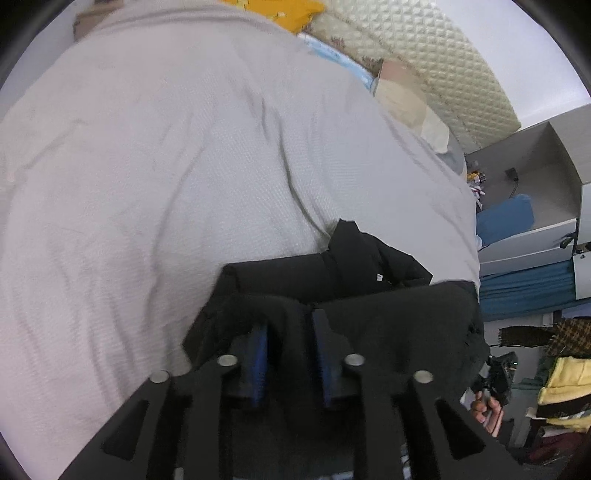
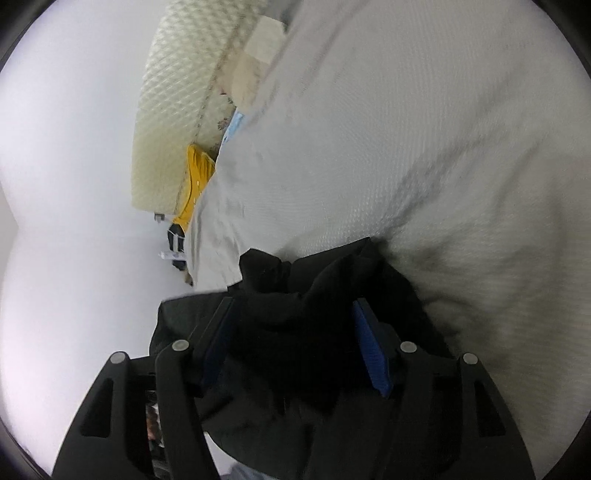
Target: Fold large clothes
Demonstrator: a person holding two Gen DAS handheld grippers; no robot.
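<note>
A black garment (image 1: 369, 273) lies bunched at the near edge of a bed covered in a pale grey-white textured sheet (image 1: 166, 166). My left gripper (image 1: 290, 328) is shut on a fold of the black garment, which fills the narrow gap between its blue pads. In the right wrist view the same black garment (image 2: 295, 295) is heaped between the fingers of my right gripper (image 2: 295, 325). Its jaws stand wide apart with the cloth bunched between the blue pads (image 2: 369, 347); whether they press on it is unclear.
A quilted cream mattress (image 1: 443, 62) leans against the wall behind the bed, with a yellow cloth (image 1: 280, 11) and blue and beige items (image 1: 399, 85) by it. White shelving (image 1: 546, 184) and a pile of clothes (image 1: 561, 376) stand at the right. A white wall (image 2: 74, 184) fills the right wrist view's left side.
</note>
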